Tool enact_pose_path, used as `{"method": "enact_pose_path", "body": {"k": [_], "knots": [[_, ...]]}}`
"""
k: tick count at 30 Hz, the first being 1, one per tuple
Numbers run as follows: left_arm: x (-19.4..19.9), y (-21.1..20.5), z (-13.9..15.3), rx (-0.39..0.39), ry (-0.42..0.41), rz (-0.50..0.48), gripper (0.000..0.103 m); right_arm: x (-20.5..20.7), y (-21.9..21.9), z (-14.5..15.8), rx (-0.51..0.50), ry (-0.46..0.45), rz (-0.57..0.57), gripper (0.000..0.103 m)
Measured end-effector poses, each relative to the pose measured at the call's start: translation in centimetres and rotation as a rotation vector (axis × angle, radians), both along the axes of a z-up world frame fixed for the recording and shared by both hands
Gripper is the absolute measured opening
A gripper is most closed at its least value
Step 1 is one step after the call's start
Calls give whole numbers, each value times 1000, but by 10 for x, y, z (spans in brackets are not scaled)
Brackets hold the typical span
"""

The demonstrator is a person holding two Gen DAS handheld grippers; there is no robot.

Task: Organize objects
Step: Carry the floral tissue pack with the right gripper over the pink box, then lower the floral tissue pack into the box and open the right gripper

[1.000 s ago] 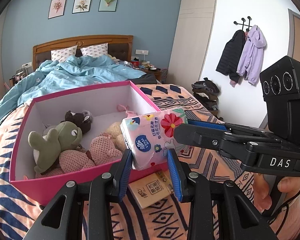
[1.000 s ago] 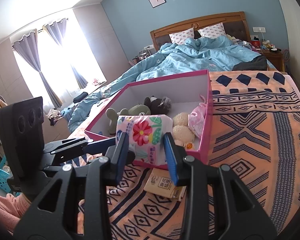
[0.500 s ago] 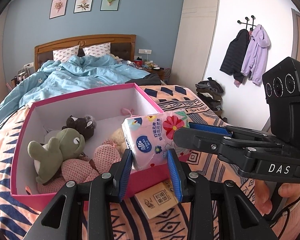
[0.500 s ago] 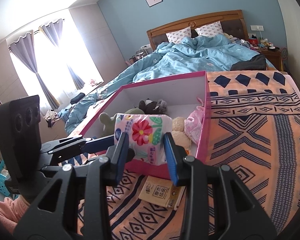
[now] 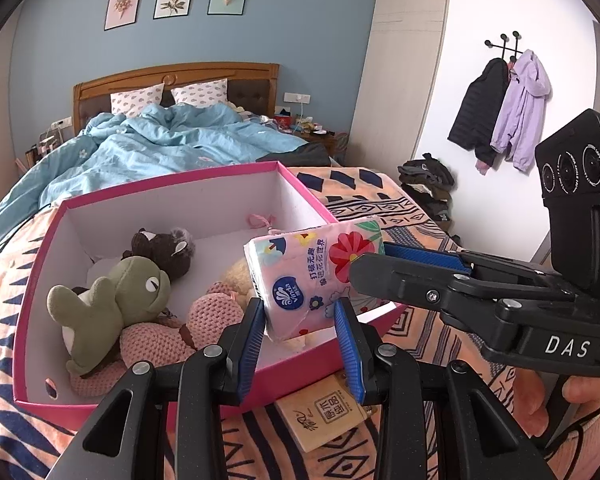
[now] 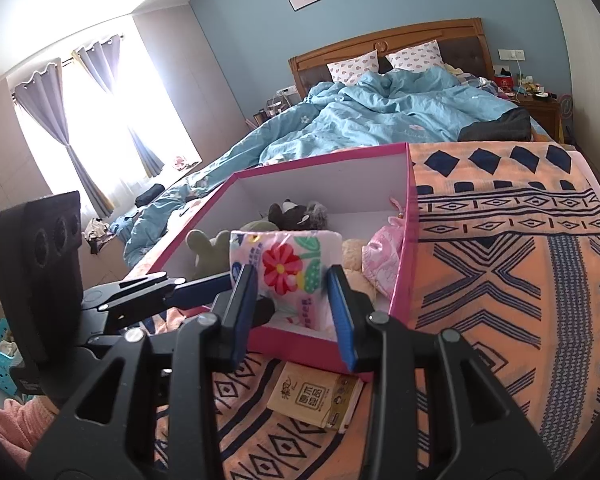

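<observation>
1. Left edge of the left wrist view: a pink box (image 5: 40, 280) with white inner walls stands on the patterned bedspread (image 5: 380, 204) of the bed, its top open.
2. In the left part of the box lie a green plush toy (image 5: 112, 300) and, behind it, a dark brown plush toy (image 5: 164, 246); pink knitted toys (image 5: 156, 340) lie in front of them.
3. Centre of the frame: the left hand-held gripper (image 5: 300, 332) is clamped on the lower end of a flowered tissue pack (image 5: 300, 280), which hangs above the near right corner of the box.
4. Below the pack, a tan packet (image 5: 324, 412) lies on the bedspread, just outside the box's near wall.
5. Right of centre: the right hand-held gripper (image 5: 384, 264) comes in from the right edge and grips the other end of the same pack.
6. In the right wrist view, the right hand-held gripper (image 6: 292, 300) holds the tissue pack (image 6: 288, 264) between its blue pads at mid-frame, with the left hand-held gripper (image 6: 220, 284) reaching to the pack from the left.
7. Far right of that view: bare bedspread (image 6: 520, 280).
</observation>
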State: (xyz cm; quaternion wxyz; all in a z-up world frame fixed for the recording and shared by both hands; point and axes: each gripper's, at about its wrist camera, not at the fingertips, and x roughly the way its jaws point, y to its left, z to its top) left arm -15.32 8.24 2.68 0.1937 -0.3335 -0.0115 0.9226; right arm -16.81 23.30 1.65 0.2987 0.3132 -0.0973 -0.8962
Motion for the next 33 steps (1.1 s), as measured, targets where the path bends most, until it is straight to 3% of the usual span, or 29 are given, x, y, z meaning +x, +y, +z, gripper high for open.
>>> {"method": "enact_pose_path", "body": {"k": [33], "knots": [[-27,10,-18,-28,-72,19,35,-29,-4,-22,56,-67,-38,39]]}}
